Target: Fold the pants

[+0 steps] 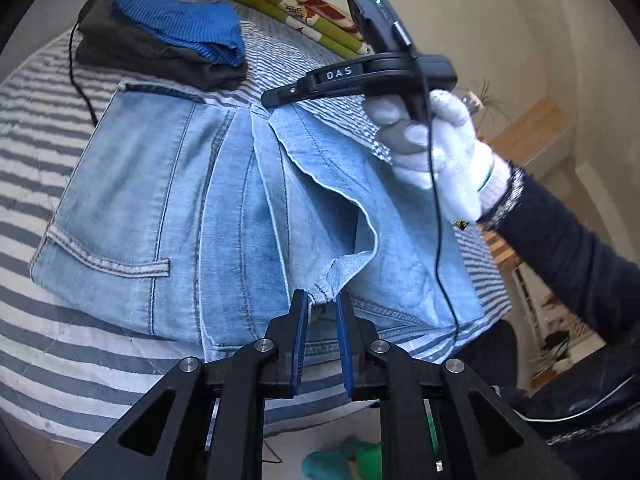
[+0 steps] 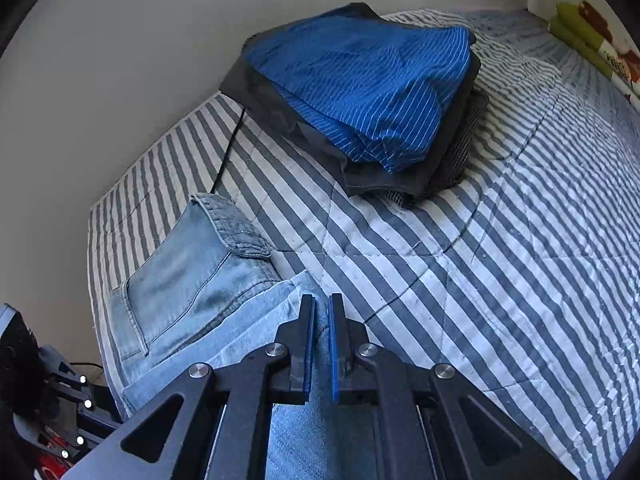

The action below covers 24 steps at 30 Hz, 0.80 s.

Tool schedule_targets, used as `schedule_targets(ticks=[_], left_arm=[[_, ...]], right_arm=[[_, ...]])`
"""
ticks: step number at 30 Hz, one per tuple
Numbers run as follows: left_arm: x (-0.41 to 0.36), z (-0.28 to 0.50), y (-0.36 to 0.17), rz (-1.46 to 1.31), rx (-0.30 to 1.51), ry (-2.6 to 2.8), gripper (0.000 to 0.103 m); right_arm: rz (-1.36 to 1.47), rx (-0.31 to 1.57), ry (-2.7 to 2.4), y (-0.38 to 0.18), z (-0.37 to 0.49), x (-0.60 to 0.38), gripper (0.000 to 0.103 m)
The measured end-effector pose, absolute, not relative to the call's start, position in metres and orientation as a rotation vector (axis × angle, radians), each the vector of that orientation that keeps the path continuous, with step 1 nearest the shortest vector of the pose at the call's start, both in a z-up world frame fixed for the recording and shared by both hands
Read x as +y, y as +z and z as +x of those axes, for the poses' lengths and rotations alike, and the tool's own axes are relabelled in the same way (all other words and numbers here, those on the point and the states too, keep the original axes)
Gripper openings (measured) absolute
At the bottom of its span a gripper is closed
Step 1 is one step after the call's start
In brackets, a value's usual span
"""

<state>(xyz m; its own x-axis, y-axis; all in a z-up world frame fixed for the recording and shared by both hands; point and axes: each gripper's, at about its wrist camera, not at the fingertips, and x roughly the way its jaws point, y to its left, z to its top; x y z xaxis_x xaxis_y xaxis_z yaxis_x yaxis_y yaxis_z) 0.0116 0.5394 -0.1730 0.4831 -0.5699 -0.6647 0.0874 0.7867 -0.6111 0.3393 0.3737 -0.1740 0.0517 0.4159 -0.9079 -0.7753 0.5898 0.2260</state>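
Note:
Light blue jeans (image 1: 160, 184) lie partly folded on the striped bedspread (image 1: 32, 136), waistband and back pocket to the left. A leg end (image 1: 320, 184) is doubled back over them and lifted. My left gripper (image 1: 322, 300) is shut on the near hem corner of that leg. In the left wrist view the right gripper (image 1: 272, 98), held by a white-gloved hand (image 1: 448, 152), pinches the leg's far edge. In the right wrist view my right gripper (image 2: 322, 308) is shut on pale denim (image 2: 280, 300), beside the waistband (image 2: 236, 232).
A folded stack of dark grey and blue striped clothes (image 2: 360, 92) lies further back on the bed (image 2: 520, 240), with a black cord (image 2: 228, 152) beside it. A green patterned pillow (image 1: 304, 12) rests against the wall. A dark sleeve (image 1: 560, 248) crosses the right side.

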Motion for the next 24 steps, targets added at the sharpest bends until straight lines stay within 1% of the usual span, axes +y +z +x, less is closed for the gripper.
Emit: schedule_targets(ticks=[2, 5, 6, 7, 8, 9, 11, 13, 14, 17, 18, 19, 20, 21, 24], left_arm=[[0.549, 0.011, -0.183, -0.606, 1.034, -0.414, 0.016], [0.553, 0.005, -0.184, -0.61, 1.039, -0.404, 0.018], [0.552, 0.003, -0.181, -0.591, 1.037, -0.395, 0.025], [0.55, 0.001, -0.178, -0.568, 1.031, -0.377, 0.036], [0.548, 0.001, -0.174, -0.541, 1.025, -0.359, 0.039], [0.544, 0.001, -0.168, -0.51, 1.019, -0.349, 0.041], [0.535, 0.002, -0.157, -0.464, 0.999, -0.354, 0.042], [0.522, 0.006, -0.147, -0.406, 0.99, -0.364, 0.047], [0.515, 0.009, -0.144, -0.378, 0.99, -0.372, 0.047], [0.5, 0.025, -0.146, -0.338, 1.021, -0.408, 0.048], [0.495, 0.033, -0.149, -0.333, 1.037, -0.419, 0.047], [0.492, 0.041, -0.154, -0.338, 1.067, -0.434, 0.034], [0.491, 0.047, -0.16, -0.359, 1.104, -0.45, 0.016], [0.491, 0.049, -0.165, -0.373, 1.134, -0.465, 0.002], [0.499, 0.032, -0.159, -0.405, 1.159, -0.503, 0.001]], right_arm=[[-0.322, 1.241, 0.891, -0.181, 0.352, 0.374, 0.007], [-0.252, 1.228, 0.9, -0.168, 0.362, 0.361, 0.007], [-0.258, 1.215, 0.931, -0.162, 0.361, 0.356, 0.009], [-0.273, 1.204, 0.963, -0.156, 0.358, 0.35, 0.015], [-0.29, 1.187, 0.976, -0.151, 0.355, 0.342, 0.022], [-0.306, 1.172, 0.974, -0.148, 0.352, 0.335, 0.024], [-0.319, 1.18, 0.958, -0.148, 0.351, 0.321, 0.024], [-0.318, 1.199, 0.94, -0.153, 0.351, 0.308, 0.024], [-0.328, 1.198, 0.929, -0.155, 0.35, 0.302, 0.024], [-0.322, 1.216, 0.932, -0.16, 0.346, 0.295, 0.024], [-0.32, 1.219, 0.933, -0.162, 0.344, 0.295, 0.024], [-0.319, 1.224, 0.935, -0.163, 0.343, 0.296, 0.024], [-0.318, 1.233, 0.941, -0.166, 0.341, 0.298, 0.024], [-0.327, 1.236, 0.941, -0.169, 0.338, 0.301, 0.024], [-0.384, 1.215, 0.912, -0.177, 0.332, 0.311, 0.024]])
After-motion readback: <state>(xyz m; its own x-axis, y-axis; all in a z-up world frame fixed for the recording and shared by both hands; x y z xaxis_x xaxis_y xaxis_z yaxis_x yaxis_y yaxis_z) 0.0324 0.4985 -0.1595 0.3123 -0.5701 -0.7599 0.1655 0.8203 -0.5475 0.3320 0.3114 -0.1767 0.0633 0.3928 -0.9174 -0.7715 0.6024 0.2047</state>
